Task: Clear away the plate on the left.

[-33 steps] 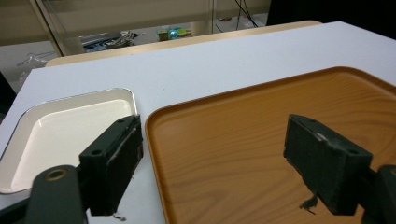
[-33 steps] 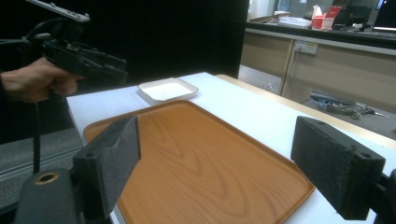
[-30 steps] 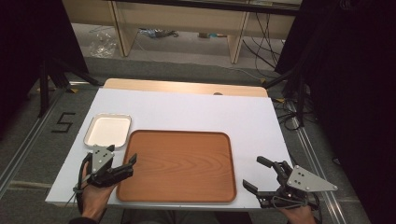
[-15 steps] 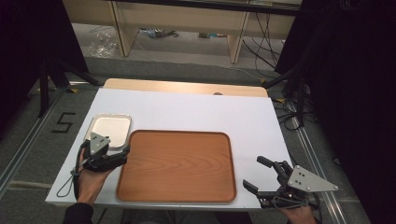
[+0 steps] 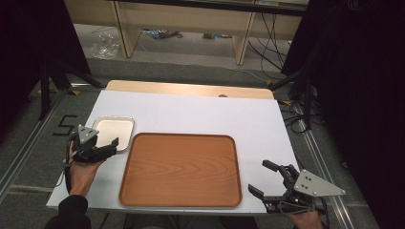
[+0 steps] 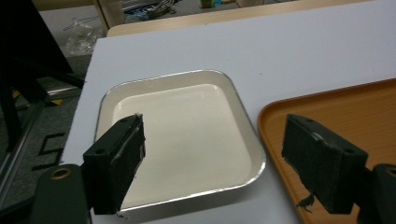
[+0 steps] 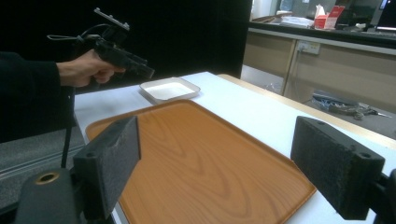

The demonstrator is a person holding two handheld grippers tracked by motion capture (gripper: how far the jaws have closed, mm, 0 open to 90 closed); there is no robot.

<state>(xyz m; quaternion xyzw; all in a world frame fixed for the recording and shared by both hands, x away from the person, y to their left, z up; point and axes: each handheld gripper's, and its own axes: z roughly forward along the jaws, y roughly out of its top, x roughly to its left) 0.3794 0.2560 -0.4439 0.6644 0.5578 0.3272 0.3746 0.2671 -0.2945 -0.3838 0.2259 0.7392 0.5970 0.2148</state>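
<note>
Left gripper, jaws apart, hovers over the white dish beside the tray. Right gripper waits, jaws apart. Likely next: lower and clamp the dish rim.

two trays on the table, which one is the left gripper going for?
The small white metal-rimmed tray, not the large wooden tray. The left gripper hovers at the white tray's near edge, jaws open and astride its near corner in the left gripper view.

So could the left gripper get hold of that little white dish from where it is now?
Probably yes. The left gripper hangs open just over the near edge of the white dish, with nothing between them.
</note>
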